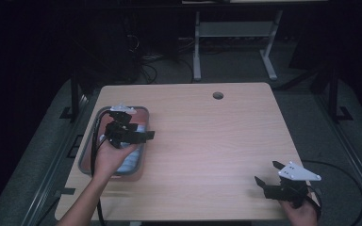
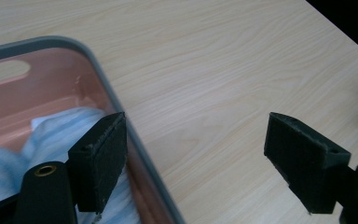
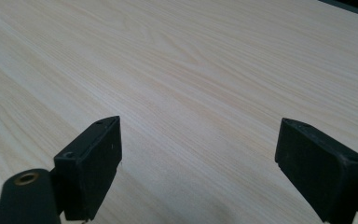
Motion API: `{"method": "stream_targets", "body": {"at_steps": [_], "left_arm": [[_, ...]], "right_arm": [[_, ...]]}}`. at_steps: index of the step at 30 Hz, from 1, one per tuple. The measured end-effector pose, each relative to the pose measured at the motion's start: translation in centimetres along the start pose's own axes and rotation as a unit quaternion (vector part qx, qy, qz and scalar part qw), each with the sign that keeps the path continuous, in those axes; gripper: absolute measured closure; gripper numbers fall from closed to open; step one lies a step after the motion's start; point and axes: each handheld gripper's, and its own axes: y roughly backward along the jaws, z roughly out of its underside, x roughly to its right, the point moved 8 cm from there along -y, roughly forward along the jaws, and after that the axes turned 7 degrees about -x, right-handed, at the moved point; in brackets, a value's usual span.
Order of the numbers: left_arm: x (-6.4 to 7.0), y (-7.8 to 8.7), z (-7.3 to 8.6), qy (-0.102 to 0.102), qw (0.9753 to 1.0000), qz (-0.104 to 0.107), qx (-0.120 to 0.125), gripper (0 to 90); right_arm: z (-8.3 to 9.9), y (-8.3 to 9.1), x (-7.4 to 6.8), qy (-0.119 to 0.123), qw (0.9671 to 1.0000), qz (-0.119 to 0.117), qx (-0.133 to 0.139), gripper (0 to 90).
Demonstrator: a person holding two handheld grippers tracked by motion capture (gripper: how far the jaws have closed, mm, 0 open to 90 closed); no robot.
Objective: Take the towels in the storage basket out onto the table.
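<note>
The left tool (image 1: 139, 133) hangs with jaws spread wide over the right rim of the tray (image 1: 86, 150) — one jaw above the pale blue cloth (image 2: 51, 135) lying inside it. The right tool (image 1: 268, 173) — jaws spread, pinching nothing — hovers over bare table (image 1: 207, 141), well apart from the tray.

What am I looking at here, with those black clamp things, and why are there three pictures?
A person holds a handheld gripper in each hand; no robot is involved. The high view looks down on a wooden table. The left gripper hovers open over a grey-rimmed tray holding light blue cloth. The right gripper is open above bare wood near the table's right front corner. The other two pictures come from cameras riding on each gripper, looking along its black fingers. Nothing is held.
</note>
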Motion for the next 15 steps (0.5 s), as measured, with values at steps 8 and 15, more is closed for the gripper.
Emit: {"method": "stream_targets", "body": {"at_steps": [8, 15], "left_arm": [[-2.3, 0.7, 1.1, 0.022, 0.9995, -0.023, 0.000, 21.5], [-3.9, 1.2, 2.2, 0.039, 0.9982, -0.046, -0.001, 22.3]], "right_arm": [[0.0, -0.1, 0.0, -0.001, 1.0000, 0.000, 0.000, 14.1], [0.0, -0.2, -0.1, 0.000, 1.0000, -0.001, -0.001, 14.2]]}}
